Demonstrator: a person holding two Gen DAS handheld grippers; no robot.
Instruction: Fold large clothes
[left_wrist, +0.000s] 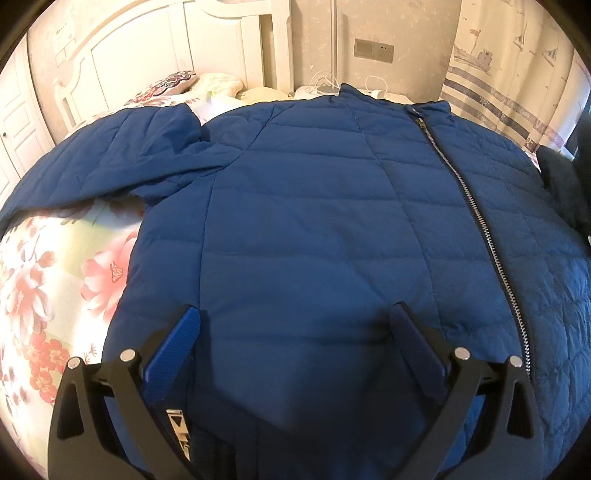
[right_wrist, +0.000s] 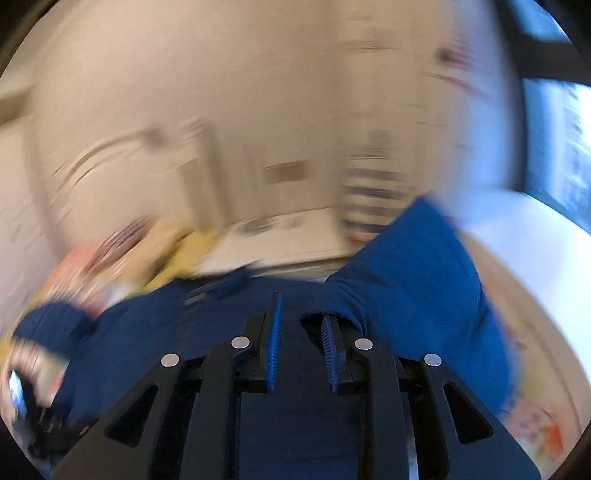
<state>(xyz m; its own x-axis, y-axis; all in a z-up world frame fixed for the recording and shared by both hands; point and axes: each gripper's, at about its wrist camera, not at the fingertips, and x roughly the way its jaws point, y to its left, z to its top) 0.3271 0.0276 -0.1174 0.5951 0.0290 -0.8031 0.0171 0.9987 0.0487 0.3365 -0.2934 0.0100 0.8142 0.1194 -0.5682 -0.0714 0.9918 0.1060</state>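
A large blue quilted jacket (left_wrist: 303, 206) lies spread on the bed, front up, with a silver zipper (left_wrist: 476, 218) running down its right side and one sleeve (left_wrist: 110, 158) stretched out to the left. My left gripper (left_wrist: 295, 314) is open wide just above the jacket's lower hem. The right wrist view is motion-blurred. My right gripper (right_wrist: 300, 314) has its jaws partly closed with a gap between them, over the jacket (right_wrist: 258, 295). A sleeve (right_wrist: 417, 266) rises to the right of it and seems to touch the right finger (right_wrist: 328, 339); whether it is gripped is unclear.
The bed has a floral cover (left_wrist: 55, 277). A white headboard (left_wrist: 166, 51) and pillows (left_wrist: 207, 85) are at the back left. A curtain (left_wrist: 509, 74) hangs at the back right, beside a wall socket (left_wrist: 373, 48). A dark object (left_wrist: 561, 184) sits at the right edge.
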